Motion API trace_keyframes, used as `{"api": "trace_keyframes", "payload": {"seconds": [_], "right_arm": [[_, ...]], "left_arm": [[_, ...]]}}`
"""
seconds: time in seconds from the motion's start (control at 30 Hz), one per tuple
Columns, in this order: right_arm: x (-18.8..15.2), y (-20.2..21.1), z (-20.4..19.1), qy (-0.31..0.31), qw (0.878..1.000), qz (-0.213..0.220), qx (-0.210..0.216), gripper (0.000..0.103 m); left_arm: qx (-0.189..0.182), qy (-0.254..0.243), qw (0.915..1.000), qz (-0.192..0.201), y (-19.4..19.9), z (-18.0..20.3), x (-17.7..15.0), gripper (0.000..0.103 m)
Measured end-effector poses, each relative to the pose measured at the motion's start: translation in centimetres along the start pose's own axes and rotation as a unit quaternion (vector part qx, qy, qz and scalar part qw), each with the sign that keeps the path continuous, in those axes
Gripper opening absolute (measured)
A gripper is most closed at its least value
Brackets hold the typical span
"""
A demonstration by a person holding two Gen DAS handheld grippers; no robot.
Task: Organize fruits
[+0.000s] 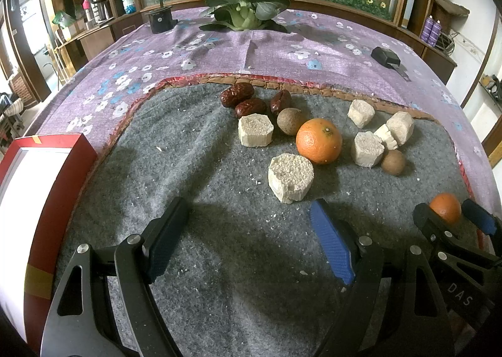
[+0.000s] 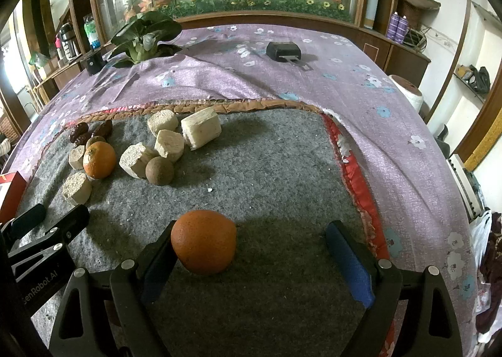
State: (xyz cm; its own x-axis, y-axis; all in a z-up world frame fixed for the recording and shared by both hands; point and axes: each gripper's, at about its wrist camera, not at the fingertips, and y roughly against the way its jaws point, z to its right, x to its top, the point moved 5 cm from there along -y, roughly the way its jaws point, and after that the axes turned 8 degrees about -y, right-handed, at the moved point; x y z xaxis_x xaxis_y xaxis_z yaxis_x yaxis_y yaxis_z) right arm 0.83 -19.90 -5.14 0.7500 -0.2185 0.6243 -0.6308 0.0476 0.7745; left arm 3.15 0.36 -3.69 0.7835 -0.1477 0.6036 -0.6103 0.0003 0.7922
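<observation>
On the grey felt mat [image 1: 219,262] lie an orange [image 1: 319,141], three red dates [image 1: 250,106], two brown longans [image 1: 290,121] and several beige cut chunks [image 1: 290,178]. My left gripper [image 1: 251,233] is open just short of the nearest chunk, with nothing between its fingers. A second orange [image 2: 204,242] rests on the mat between the fingers of my right gripper [image 2: 251,251]. This gripper is wide open; the orange touches its left finger [image 2: 157,256] and stands well apart from the blue right pad [image 2: 348,259]. The left wrist view shows that orange [image 1: 445,207] at far right.
A red box with a white inside [image 1: 62,168] sits at the mat's left edge. A purple floral cloth [image 2: 282,80] covers the table. Far back lie a bok choy [image 1: 244,8], a black cylinder [image 1: 160,19] and a black device [image 2: 284,51]. A wooden glass-front cabinet stands behind.
</observation>
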Motion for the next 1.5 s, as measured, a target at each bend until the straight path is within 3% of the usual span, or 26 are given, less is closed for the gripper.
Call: {"api": "trace_keyframes", "payload": {"seconds": [0.5,0.67,0.8,0.97,1.03,1.17,1.37,1.5], "right_arm": [[0.0,0.0,-0.1,0.001,1.000,0.001,0.002,0.091],[-0.5,0.8,0.0,0.027,0.999,-0.010,0.015,0.091],[-1.0,2.0,1.0,0.041,0.998,-0.035,0.020,0.090],[-0.7,3.8,1.4,0.050,0.998,-0.010,0.037,0.090],[-0.3,4.4,1.0,0.060,0.997,0.016,0.040,0.090],[0.0,5.5,0.6,0.067,0.995,0.047,0.054,0.090],[0.0,6.3,0.3,0.073,0.995,0.044,0.061,0.090],[-0.1,6.1,0.5,0.072,0.995,0.035,0.062,0.090]], "left_arm": [[0.000,0.000,1.0000,0.000,0.0,0.0,0.0,0.081],[0.000,0.000,1.0000,-0.001,0.3,-0.5,-0.2,0.081],[-0.030,-0.005,0.9995,-0.008,0.4,-0.8,-0.3,0.081],[-0.043,-0.021,0.9988,-0.010,2.5,-2.5,-1.1,0.081],[-0.022,-0.028,0.9954,0.088,3.1,-0.8,-0.5,0.081],[-0.034,-0.022,0.9985,0.038,3.1,-1.2,-0.2,0.081],[-0.064,-0.014,0.9973,0.034,2.6,0.3,1.0,0.081],[-0.060,-0.028,0.9974,0.030,1.6,1.7,2.1,0.081]]}}
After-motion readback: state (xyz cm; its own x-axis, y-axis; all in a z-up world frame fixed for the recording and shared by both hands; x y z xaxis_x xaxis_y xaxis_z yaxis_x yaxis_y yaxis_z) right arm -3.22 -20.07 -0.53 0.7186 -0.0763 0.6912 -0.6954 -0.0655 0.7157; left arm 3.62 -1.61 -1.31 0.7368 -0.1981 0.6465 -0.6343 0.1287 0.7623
